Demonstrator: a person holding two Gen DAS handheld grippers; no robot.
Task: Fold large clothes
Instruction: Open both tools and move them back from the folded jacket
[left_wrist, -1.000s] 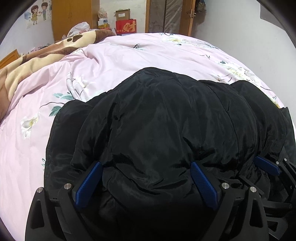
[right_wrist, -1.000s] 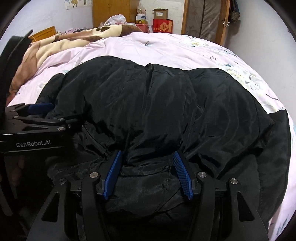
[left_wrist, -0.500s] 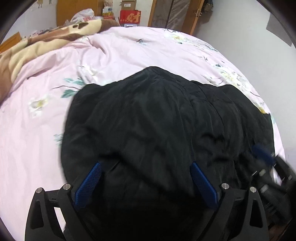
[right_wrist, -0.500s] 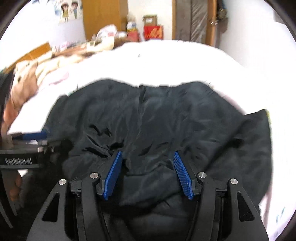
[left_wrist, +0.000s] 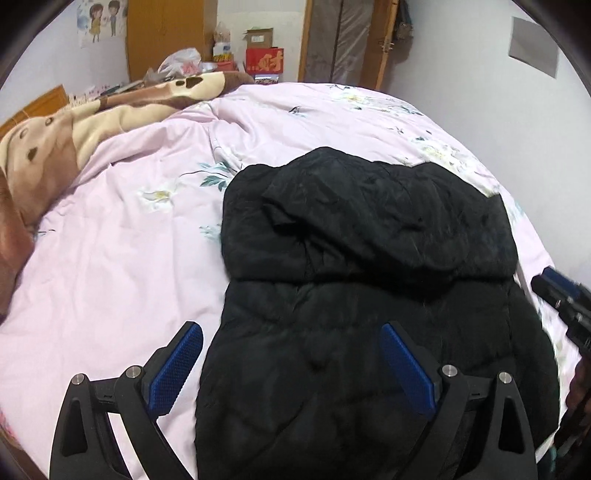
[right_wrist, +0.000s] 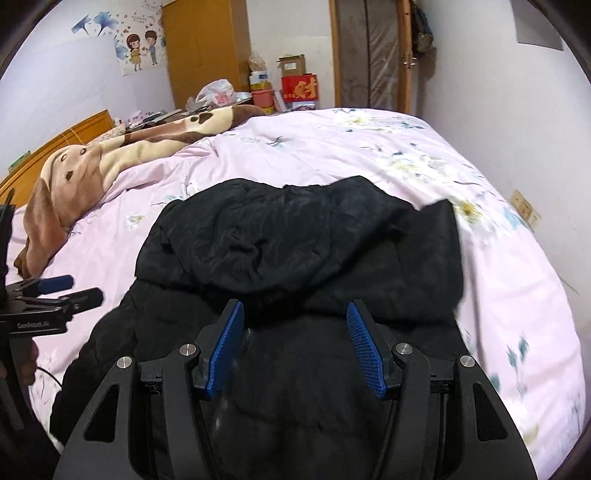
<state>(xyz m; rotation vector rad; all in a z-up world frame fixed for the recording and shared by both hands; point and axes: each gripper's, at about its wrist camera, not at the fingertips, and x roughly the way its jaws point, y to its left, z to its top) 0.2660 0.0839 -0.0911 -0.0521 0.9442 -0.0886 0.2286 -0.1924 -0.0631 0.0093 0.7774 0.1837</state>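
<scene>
A black puffer jacket (left_wrist: 369, 258) lies on the pink floral bed, its near part folded over the far part so a thick fold edge runs across the middle; it also shows in the right wrist view (right_wrist: 295, 251). My left gripper (left_wrist: 291, 365) is open and empty, raised over the jacket's near left part. My right gripper (right_wrist: 295, 343) is open and empty above the jacket's near middle. The left gripper shows at the left edge of the right wrist view (right_wrist: 66, 291), and the right gripper at the right edge of the left wrist view (left_wrist: 557, 291).
The pink floral quilt (right_wrist: 369, 147) covers the bed. A brown and cream blanket (right_wrist: 110, 162) lies along the far left. A wooden headboard (right_wrist: 55, 144), wardrobe (right_wrist: 207, 55), boxes and bags (right_wrist: 295, 88) and a door (right_wrist: 369, 55) stand beyond.
Both grippers have let go of the jacket and pulled up and back. The part they carried now lies folded over the far half.
</scene>
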